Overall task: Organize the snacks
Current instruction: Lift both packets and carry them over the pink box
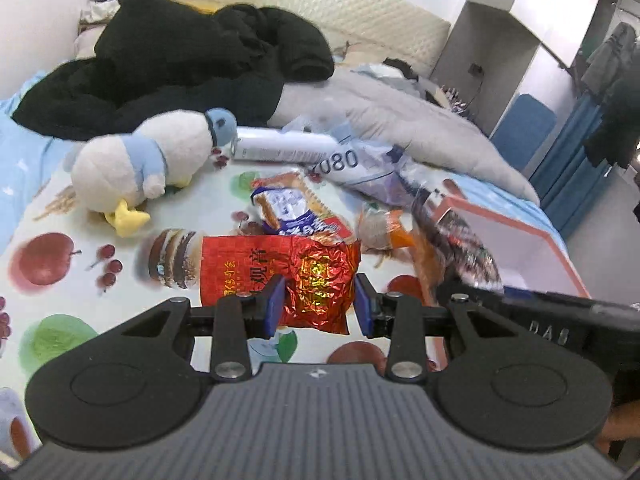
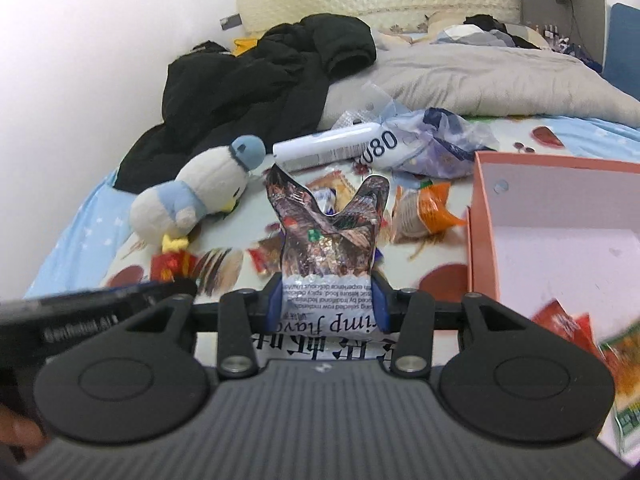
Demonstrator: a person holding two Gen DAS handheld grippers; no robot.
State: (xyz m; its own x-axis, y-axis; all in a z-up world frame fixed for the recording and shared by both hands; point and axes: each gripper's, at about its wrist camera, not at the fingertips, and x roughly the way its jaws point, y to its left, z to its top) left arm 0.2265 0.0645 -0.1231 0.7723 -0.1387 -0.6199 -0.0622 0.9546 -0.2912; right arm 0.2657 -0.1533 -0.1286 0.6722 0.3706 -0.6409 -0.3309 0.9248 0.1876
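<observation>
In the left wrist view my left gripper (image 1: 319,304) is shut on a red foil snack packet (image 1: 280,276) that lies on the fruit-print cloth (image 1: 72,320). In the right wrist view my right gripper (image 2: 326,304) is shut on a shrimp-flavour snack bag (image 2: 328,248) and holds it above the cloth, left of the pink box (image 2: 484,224). The same bag (image 1: 456,244) and the box (image 1: 532,236) show at the right of the left wrist view. A blue-and-orange biscuit pack (image 1: 288,208) and an orange packet (image 1: 384,228) lie beyond the red packet.
A plush penguin (image 1: 140,164) lies at the left. A white tube (image 1: 280,148) and a crumpled plastic bag (image 1: 368,172) lie behind the snacks. A black coat (image 1: 180,60) and grey duvet (image 1: 400,120) fill the back. More snack packets (image 2: 592,344) lie inside the box.
</observation>
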